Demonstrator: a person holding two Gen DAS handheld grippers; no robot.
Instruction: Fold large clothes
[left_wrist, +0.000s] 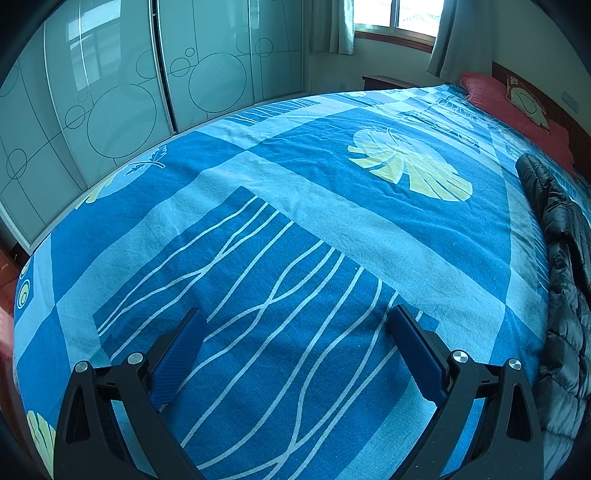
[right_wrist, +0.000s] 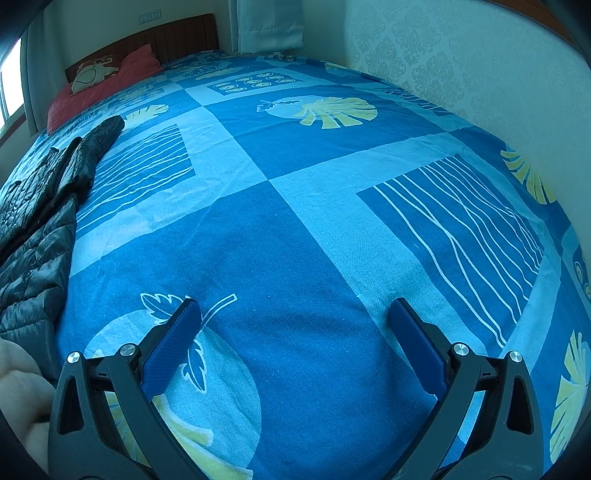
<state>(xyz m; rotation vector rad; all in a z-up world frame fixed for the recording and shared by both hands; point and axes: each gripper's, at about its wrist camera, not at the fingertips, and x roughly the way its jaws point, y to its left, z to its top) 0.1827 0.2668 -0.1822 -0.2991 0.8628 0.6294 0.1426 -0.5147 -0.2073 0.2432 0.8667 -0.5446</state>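
Jacket (left_wrist: 561, 266) lies between both wide-open, empty grippers (left_wrist: 295, 347) (right_wrist: 295, 343); only left view shows wardrobe (left_wrist: 110, 92).

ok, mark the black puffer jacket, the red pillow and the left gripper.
black puffer jacket (right_wrist: 33, 254), right wrist view, quilted body panel.
red pillow (left_wrist: 517, 118), left wrist view, its top face.
left gripper (left_wrist: 295, 347), left wrist view, midway between its open fingertips.

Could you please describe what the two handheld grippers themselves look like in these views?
The left gripper and right gripper look identical: black, triangular cut-out frames with silver round bolts, each carrying two flat, textured dark-blue finger pads. No cables or markings show.
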